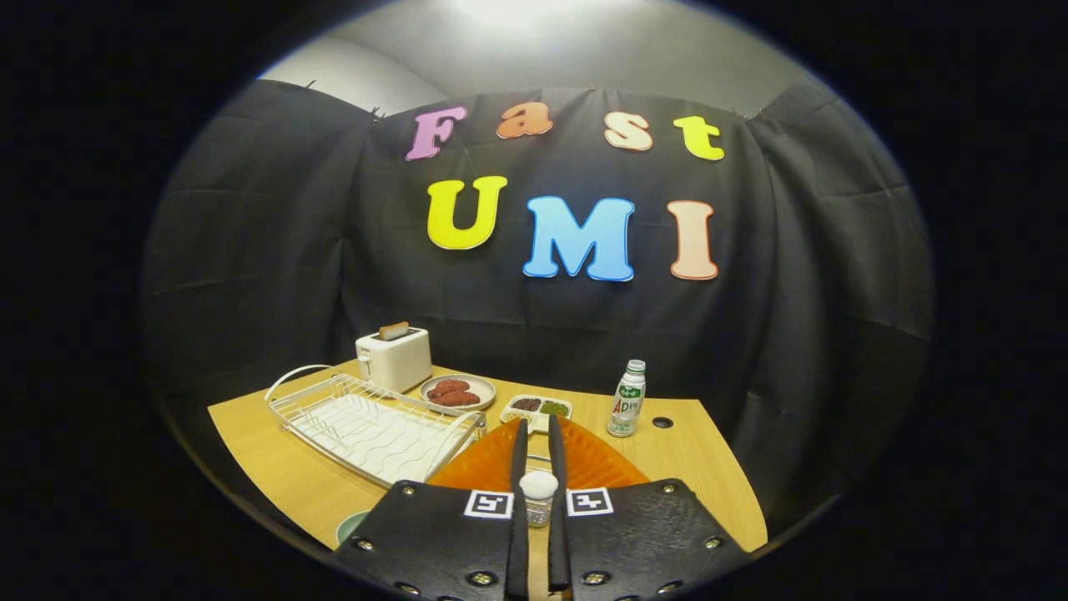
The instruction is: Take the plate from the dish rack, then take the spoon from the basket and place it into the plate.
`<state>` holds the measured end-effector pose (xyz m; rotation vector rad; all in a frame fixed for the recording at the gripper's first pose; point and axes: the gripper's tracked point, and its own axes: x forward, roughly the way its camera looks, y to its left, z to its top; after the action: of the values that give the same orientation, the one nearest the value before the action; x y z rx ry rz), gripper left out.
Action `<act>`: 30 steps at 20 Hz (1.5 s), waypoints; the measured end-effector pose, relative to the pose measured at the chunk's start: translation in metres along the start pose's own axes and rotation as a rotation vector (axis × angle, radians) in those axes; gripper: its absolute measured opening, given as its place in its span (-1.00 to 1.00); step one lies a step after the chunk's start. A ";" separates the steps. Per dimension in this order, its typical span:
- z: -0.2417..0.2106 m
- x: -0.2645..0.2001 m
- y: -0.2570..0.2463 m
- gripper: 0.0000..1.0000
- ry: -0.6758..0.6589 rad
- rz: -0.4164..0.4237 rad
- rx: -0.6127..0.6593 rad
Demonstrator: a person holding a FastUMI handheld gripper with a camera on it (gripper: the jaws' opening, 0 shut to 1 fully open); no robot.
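Gripper [538, 430] fingers are sitting narrow, clamping both sides of the orange plate [601, 463], which is hanging above the wooden table [701, 467]. Dish rack [371, 426] is lying just left of the plate. Beyond the fingertips are standing a toaster [394, 357], a dish of sausages [457, 391] and a bottle [627, 399].

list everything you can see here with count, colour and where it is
plate: 1, orange, held edge-on between the fingers
dish rack: 1, white wire, on the table beside the plate
toaster: 1, white, behind the rack, toast in its slot
sausage dish: 1, pale, red-brown pieces, beside the toaster
snack tray: 1, white, two compartments, just beyond the fingertips
bottle: 1, white and green, upright beyond the plate
table: 1, wooden
gripper: 1, fingers nearly together, pressing on the plate
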<state>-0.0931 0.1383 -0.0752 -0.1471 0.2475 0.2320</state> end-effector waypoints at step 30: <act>-0.119 0.012 0.174 -0.61 0.318 0.332 -0.089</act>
<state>-0.1508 0.2884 -0.2123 -0.2315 0.5792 0.5517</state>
